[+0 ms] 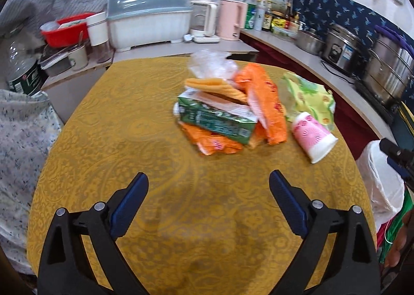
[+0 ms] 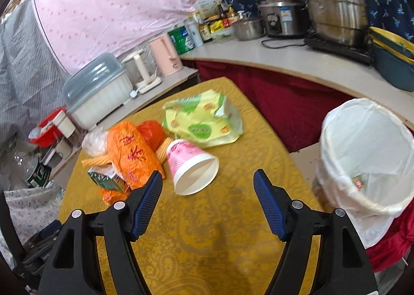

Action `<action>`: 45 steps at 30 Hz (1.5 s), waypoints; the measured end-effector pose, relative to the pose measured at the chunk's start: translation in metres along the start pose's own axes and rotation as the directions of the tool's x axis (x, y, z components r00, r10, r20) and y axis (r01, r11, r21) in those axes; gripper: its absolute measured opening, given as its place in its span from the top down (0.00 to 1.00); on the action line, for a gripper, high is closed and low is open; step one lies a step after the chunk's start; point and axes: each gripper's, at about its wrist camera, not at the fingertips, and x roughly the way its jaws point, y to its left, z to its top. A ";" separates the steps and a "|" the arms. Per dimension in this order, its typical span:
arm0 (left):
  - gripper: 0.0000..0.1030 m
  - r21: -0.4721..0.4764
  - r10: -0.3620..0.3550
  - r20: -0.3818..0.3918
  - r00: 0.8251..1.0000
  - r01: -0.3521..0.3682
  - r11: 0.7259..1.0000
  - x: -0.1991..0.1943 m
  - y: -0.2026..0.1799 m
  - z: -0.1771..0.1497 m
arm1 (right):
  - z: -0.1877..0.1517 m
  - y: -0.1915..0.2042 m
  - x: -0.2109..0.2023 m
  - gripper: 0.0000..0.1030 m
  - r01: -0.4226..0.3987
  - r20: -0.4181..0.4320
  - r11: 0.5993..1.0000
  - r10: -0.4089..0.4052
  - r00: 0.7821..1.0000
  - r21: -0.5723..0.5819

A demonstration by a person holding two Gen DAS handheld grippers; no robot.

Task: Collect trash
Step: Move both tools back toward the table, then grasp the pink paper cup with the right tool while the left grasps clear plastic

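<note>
- I see the trash piled toward the far middle of the yellow-clothed desk (image 1: 145, 140): a green carton (image 1: 217, 121) lying on orange wrappers (image 1: 261, 103), with a clear plastic bag (image 1: 209, 62) behind them.
- A pink paper cup (image 2: 191, 165) lies on its side just right of the pile, its mouth facing me; a yellow-green packet (image 2: 204, 119) sits beyond it.
- My left hand-held gripper (image 1: 208, 178) hangs over bare cloth near the pile, its jaws spread wide with nothing between them.
- My right hand-held gripper (image 2: 208, 178) has its jaws apart and empty, just short of the cup.
- The white-lined bin (image 2: 367, 155) stands beside the desk's right edge.
- Pots and bottles line the far counter (image 2: 284, 62).
</note>
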 end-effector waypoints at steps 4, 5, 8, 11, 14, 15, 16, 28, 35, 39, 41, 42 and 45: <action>0.13 -0.024 0.006 -0.007 1.000 -0.007 1.000 0.007 0.013 0.004 | -0.008 0.012 0.028 0.32 -0.008 -0.053 1.000 0.008 0.999 0.001; 0.13 -0.029 0.006 -0.008 1.000 -0.006 1.000 0.010 0.015 0.004 | -0.009 0.014 0.035 0.32 -0.011 -0.064 1.000 0.011 0.998 0.002; 0.13 -0.034 0.005 -0.013 1.000 -0.006 0.999 0.016 0.020 0.006 | -0.010 0.016 0.051 0.32 -0.013 -0.087 1.000 0.013 0.996 0.001; 0.13 -0.044 0.001 -0.023 1.000 -0.002 0.999 0.025 0.020 0.010 | -0.010 0.019 0.071 0.32 -0.014 -0.112 1.000 0.014 0.994 0.003; 0.13 -0.047 -0.001 -0.027 1.000 0.000 0.999 0.033 0.020 0.015 | -0.010 0.024 0.085 0.33 -0.013 -0.128 1.000 0.013 0.992 0.002; 0.13 -0.050 -0.003 -0.026 1.000 0.001 0.999 0.035 0.020 0.018 | -0.010 0.025 0.090 0.33 -0.013 -0.133 1.000 0.013 0.991 0.002; 0.13 -0.052 -0.004 -0.025 1.000 0.003 0.999 0.038 0.022 0.021 | -0.010 0.026 0.094 0.33 -0.014 -0.137 1.000 0.014 0.991 0.002; 0.11 -0.110 -0.088 0.044 0.995 0.093 0.990 0.067 0.028 0.107 | -0.005 0.032 0.130 0.48 -0.031 -0.160 0.999 0.034 0.987 0.020; 0.12 -0.087 -0.078 0.014 0.997 0.079 0.993 0.122 0.022 0.141 | -0.002 0.035 0.138 0.73 -0.062 -0.161 0.998 0.065 0.985 0.023; 0.35 -0.071 -0.119 -0.001 0.993 0.119 0.990 0.135 0.019 0.141 | 0.000 0.038 0.138 0.86 -0.085 -0.157 0.996 0.087 0.984 0.015; 0.57 -0.065 -0.135 -0.005 0.991 0.134 0.989 0.135 0.018 0.138 | 0.002 0.040 0.137 0.92 -0.094 -0.154 0.995 0.096 0.983 0.016; 0.61 -0.060 -0.138 -0.003 0.990 0.138 0.989 0.133 0.017 0.137 | 0.003 0.041 0.134 0.93 -0.099 -0.146 0.995 0.100 0.984 0.016; 0.80 -0.043 -0.147 0.011 0.989 0.147 0.988 0.122 0.016 0.136 | 0.007 0.044 0.126 0.97 -0.112 -0.123 0.994 0.113 0.986 0.010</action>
